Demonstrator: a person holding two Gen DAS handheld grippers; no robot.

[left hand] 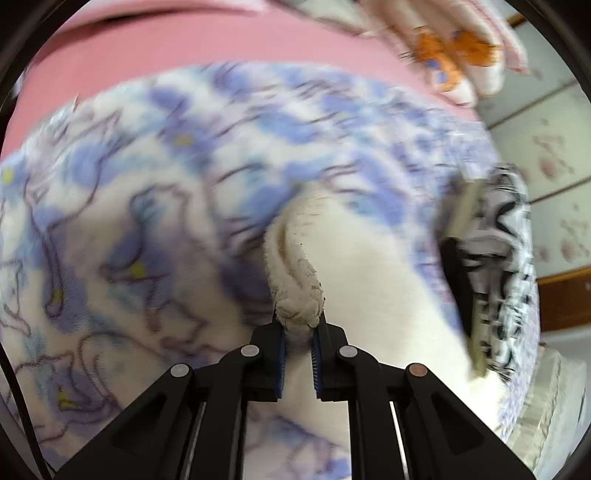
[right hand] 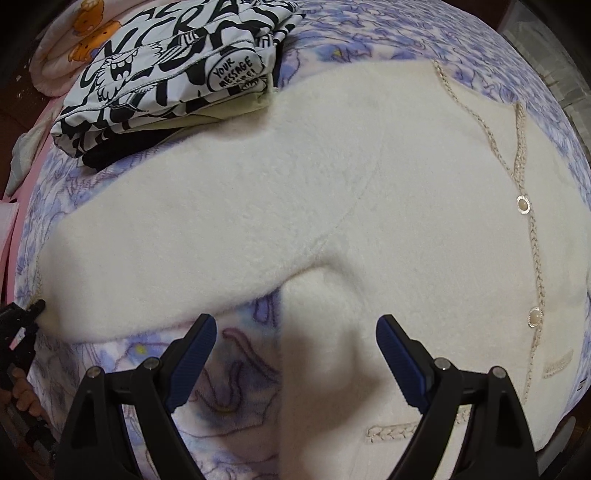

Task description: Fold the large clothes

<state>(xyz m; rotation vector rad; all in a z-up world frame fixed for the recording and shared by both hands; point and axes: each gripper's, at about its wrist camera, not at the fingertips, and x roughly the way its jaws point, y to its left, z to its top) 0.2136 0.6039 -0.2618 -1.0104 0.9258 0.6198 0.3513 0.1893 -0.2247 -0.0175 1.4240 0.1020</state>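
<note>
Cardigan [right hand: 332, 206] cuff pinched by left gripper [left hand: 298, 345]; right gripper [right hand: 295, 354] spread, pointing down.

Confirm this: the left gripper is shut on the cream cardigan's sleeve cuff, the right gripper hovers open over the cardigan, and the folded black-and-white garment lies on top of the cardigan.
One thing is wrong. The right wrist view shows the black-and-white garment on the floral blanket beside the cream cardigan, not on it. The left gripper on the cuff and the open right gripper are right.

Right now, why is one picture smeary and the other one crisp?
Left wrist view: motion blur smears the blue-flowered fleece blanket, though the braided cream cuff nearest the lens stays fairly sharp. Right wrist view: crisp, evenly lit; the fluffy cream cardigan bulges from fisheye distortion.
</note>
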